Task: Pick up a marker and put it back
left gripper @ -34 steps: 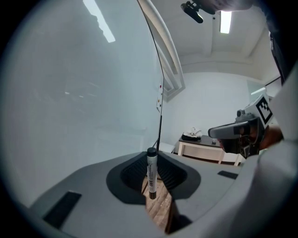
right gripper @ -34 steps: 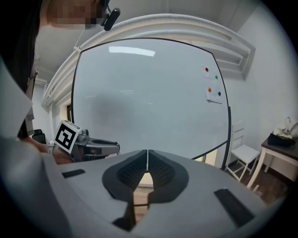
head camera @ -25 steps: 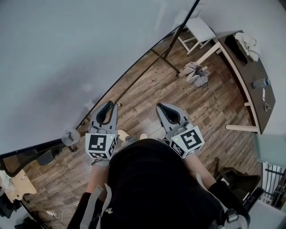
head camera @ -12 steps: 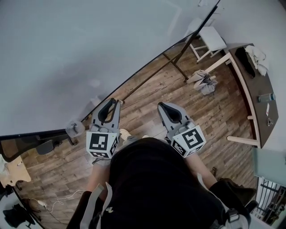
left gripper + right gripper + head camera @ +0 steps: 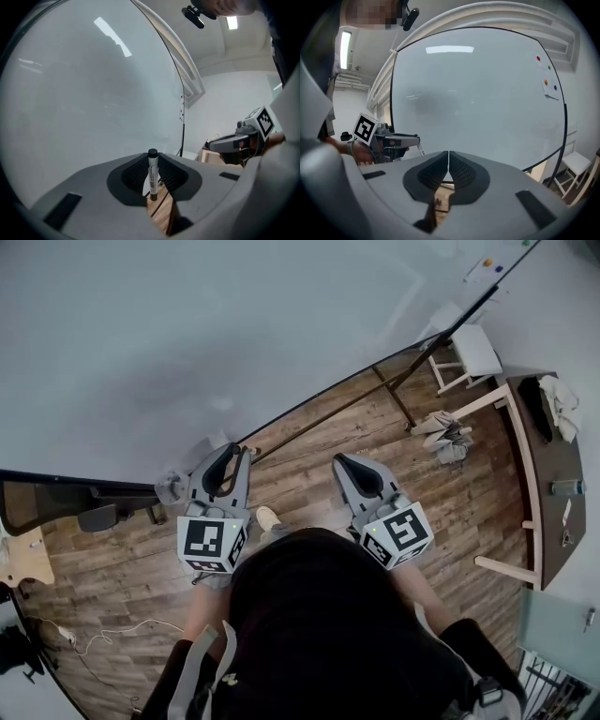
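Left gripper view: left gripper (image 5: 153, 165) fingers clamp upright marker (image 5: 152, 180); right gripper (image 5: 448, 165) fingers pressed together, nothing between.

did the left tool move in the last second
Yes. In the head view the left tool has swung left along the board, ending closer to the whiteboard's foot.

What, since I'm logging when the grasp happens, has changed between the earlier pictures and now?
Only the viewpoint moved: in the head view the stool and table slid right and down the frame, and more whiteboard shows. Nothing was visibly taken or let go. Both grippers kept their pose; the left gripper is clamped on the upright marker, the right gripper shut, empty.
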{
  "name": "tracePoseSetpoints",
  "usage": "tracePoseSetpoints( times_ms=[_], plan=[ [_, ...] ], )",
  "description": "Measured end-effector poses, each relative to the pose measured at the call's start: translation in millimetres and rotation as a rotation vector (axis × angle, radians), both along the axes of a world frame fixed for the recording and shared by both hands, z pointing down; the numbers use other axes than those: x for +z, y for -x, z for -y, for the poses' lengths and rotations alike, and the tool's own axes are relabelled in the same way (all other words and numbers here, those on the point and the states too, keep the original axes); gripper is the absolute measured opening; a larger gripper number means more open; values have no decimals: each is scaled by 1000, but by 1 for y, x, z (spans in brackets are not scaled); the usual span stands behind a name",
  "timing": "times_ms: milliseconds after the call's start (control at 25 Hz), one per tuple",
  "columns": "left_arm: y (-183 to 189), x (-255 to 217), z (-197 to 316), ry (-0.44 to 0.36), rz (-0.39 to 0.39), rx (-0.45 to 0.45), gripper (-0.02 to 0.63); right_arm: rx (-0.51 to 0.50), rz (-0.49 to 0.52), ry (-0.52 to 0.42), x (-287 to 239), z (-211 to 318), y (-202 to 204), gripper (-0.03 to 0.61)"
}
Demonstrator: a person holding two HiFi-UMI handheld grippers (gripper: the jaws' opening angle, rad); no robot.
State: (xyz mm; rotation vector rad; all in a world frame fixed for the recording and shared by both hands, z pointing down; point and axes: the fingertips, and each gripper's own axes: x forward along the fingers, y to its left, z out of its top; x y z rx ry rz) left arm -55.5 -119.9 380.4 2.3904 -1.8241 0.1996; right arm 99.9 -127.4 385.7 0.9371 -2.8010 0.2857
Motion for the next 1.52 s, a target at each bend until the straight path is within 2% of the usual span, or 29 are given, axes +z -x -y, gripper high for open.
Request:
tracePoseSetpoints(
  times_ms=[840, 1520],
  plan=[
    [117, -15, -60, -22, 28, -325, 72, -267, 10, 9, 6, -6, 105, 18],
    [171, -1, -99, 6, 23, -519, 72, -416, -13, 30, 15, -13, 158, 18]
  ],
)
